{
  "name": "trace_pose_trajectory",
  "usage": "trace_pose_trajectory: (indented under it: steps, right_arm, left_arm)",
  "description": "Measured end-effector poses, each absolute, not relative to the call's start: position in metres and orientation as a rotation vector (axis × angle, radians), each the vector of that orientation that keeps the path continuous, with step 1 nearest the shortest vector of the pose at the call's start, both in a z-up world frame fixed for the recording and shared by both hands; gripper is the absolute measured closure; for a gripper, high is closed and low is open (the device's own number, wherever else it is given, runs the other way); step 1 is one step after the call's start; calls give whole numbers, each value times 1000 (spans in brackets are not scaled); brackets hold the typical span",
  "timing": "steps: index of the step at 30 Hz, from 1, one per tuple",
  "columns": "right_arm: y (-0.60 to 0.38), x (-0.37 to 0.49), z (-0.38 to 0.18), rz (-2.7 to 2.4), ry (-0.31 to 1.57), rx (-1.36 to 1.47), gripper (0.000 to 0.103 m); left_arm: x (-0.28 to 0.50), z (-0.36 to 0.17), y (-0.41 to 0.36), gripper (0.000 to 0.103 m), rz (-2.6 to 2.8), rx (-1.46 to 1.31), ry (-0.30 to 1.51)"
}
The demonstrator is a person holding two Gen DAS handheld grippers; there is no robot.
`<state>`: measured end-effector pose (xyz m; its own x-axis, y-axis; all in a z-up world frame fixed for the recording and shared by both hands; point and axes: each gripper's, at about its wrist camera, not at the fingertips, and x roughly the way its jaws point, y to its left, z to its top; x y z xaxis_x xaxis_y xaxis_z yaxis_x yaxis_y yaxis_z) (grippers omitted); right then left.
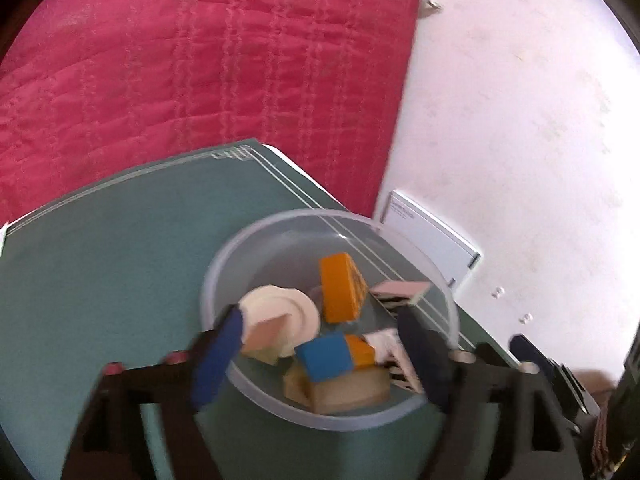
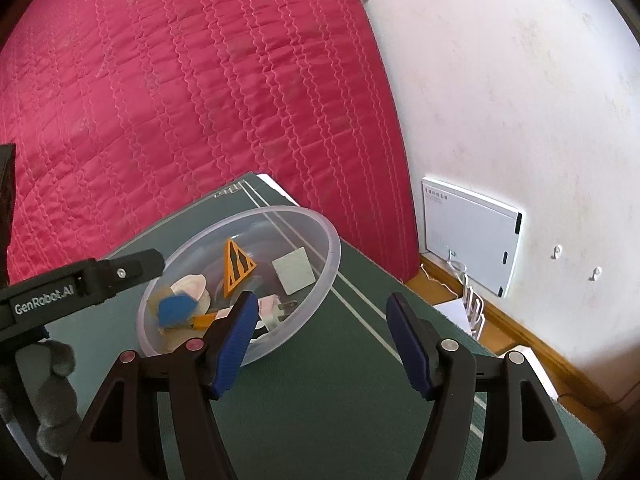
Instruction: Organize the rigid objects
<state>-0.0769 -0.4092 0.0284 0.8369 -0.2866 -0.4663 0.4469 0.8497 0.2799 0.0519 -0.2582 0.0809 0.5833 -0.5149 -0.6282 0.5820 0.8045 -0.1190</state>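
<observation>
Two grippers, both spread and holding nothing. Ahead of my right gripper [image 2: 320,340], off its left finger, the clear bowl [image 2: 334,252] sits near the green mat [image 2: 320,400] corner; a careless nudge could tip it. Under my left gripper [image 1: 320,352], the piled blocks [image 1: 340,292] could snag a descending finger.
</observation>
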Motion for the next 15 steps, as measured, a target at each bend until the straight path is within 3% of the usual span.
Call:
trace_pose_trajectory:
  steps: [6, 10, 15]
  right_arm:
    - [-409, -76, 27, -392, 429, 398, 35]
    - [-410, -76, 28, -385, 431, 399, 27]
    - [-409, -75, 25, -355, 461, 413, 19]
  left_arm:
    - [63, 74, -237, 13, -523, 101, 727]
    - [61, 73, -225, 3, -405, 151, 697]
    - [45, 76, -213, 1, -325, 218, 622]
